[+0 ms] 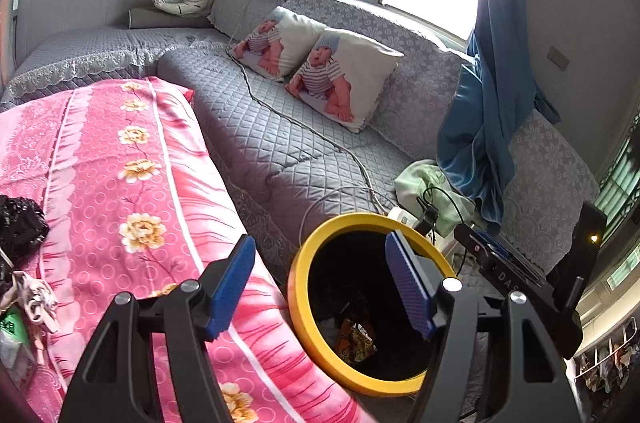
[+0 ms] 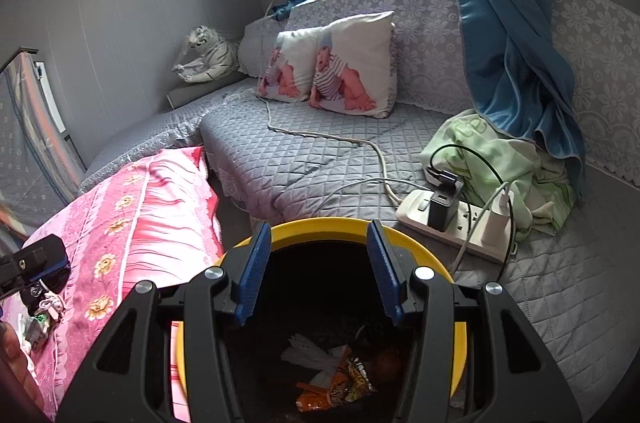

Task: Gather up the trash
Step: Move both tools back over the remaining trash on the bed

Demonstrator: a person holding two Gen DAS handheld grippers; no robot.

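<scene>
Right tongs (image 2: 316, 263) spread wide, nothing held, right over the bin (image 2: 320, 225), mouth up to catch drops; wrappers (image 2: 340, 381) lie inside below. Left tongs (image 1: 320, 283) also spread, empty; more trash (image 1: 28, 307) far left on pink blanket (image 1: 132, 183).

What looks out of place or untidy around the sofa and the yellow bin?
A white power strip lies on the sofa seat with chargers plugged in, its cable trailing across the cushions. The blue curtain droops onto a crumpled green cloth. Nothing looks spilled.
</scene>
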